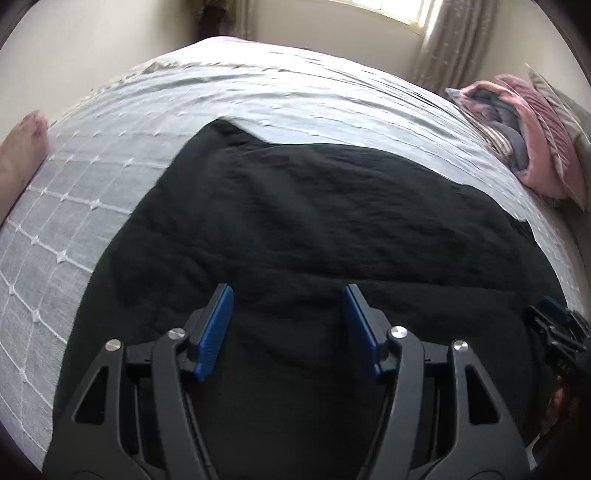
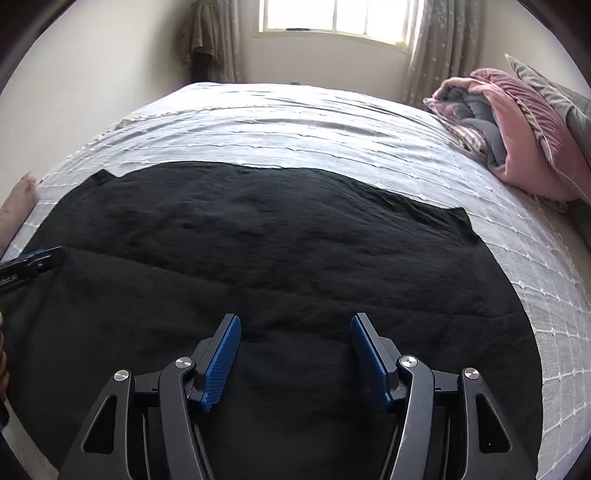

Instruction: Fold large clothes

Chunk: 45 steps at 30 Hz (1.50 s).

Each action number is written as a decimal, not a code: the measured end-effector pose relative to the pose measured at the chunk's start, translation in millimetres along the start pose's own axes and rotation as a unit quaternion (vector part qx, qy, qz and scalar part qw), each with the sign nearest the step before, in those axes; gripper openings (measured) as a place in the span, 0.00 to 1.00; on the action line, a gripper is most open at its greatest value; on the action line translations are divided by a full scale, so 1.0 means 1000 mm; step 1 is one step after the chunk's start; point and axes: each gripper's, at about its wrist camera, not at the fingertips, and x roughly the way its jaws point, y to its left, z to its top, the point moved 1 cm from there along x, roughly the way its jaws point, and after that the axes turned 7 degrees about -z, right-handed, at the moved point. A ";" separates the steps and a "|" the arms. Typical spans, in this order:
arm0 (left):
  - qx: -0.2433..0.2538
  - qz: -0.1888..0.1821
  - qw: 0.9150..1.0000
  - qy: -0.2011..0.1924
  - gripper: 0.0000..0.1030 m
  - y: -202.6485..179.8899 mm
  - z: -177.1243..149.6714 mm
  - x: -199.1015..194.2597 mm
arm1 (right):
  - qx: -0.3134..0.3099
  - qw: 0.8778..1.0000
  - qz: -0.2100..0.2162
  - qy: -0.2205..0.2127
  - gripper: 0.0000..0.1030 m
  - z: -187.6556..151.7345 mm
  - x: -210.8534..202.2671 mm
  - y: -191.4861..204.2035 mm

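No readable text, white marks on the left gripper [image 2: 26, 267] – too blurred to read

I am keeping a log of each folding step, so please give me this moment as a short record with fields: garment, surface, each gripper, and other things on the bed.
garment: black garment, spread out on the bed, with a fold line across it
surface: bed with grey-white grid-pattern cover
left gripper: open, over the garment, nothing between the fingers
right gripper: open, over the garment, nothing between the fingers
other things: pink and grey bedding pile at the far right of the bed
background: window with curtain
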 end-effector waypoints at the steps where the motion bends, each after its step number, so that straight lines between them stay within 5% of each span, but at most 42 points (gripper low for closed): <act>1: -0.023 -0.020 1.000 -0.006 0.61 0.015 0.000 -0.001 | 0.033 0.999 0.010 0.006 0.63 -0.003 0.005 -0.024; 3: -0.085 -0.078 0.993 -0.015 0.61 0.048 0.006 -0.008 | 0.085 0.996 -0.006 0.022 0.63 -0.013 0.013 -0.069; 8: -0.122 -0.052 0.991 -0.032 0.61 0.078 0.008 -0.019 | 0.179 0.981 -0.058 0.040 0.63 -0.042 0.020 -0.173; 10: -0.119 -0.049 0.991 -0.030 0.61 0.078 0.002 -0.018 | 0.233 0.966 -0.093 0.066 0.68 -0.053 0.023 -0.202; 12: -0.112 -0.032 0.993 -0.028 0.61 0.074 0.000 -0.027 | 0.277 0.955 -0.078 0.070 0.69 -0.061 0.017 -0.214; 15: -0.127 -0.034 0.990 -0.046 0.61 0.074 -0.006 -0.061 | 0.280 0.956 -0.083 0.040 0.69 -0.069 -0.014 -0.206; 22: -0.193 -0.037 0.980 -0.037 0.70 0.090 -0.049 -0.121 | 0.281 0.960 -0.016 0.016 0.70 -0.086 -0.088 -0.172; 27: -0.275 -0.056 0.959 -0.030 0.71 0.108 -0.103 -0.143 | 0.261 0.965 0.023 0.012 0.73 -0.111 -0.127 -0.137; 32: -0.291 -0.068 0.954 -0.012 0.73 0.108 -0.128 -0.133 | 0.231 0.972 0.042 0.025 0.73 -0.128 -0.124 -0.106; 39: -0.317 -0.169 0.933 0.028 0.73 0.098 -0.132 -0.093 | 0.199 0.979 0.024 0.029 0.73 -0.132 -0.112 -0.097; 45: -0.328 -0.152 0.932 0.007 0.73 0.088 -0.127 -0.079 | 0.215 0.975 0.019 0.045 0.73 -0.138 -0.107 -0.103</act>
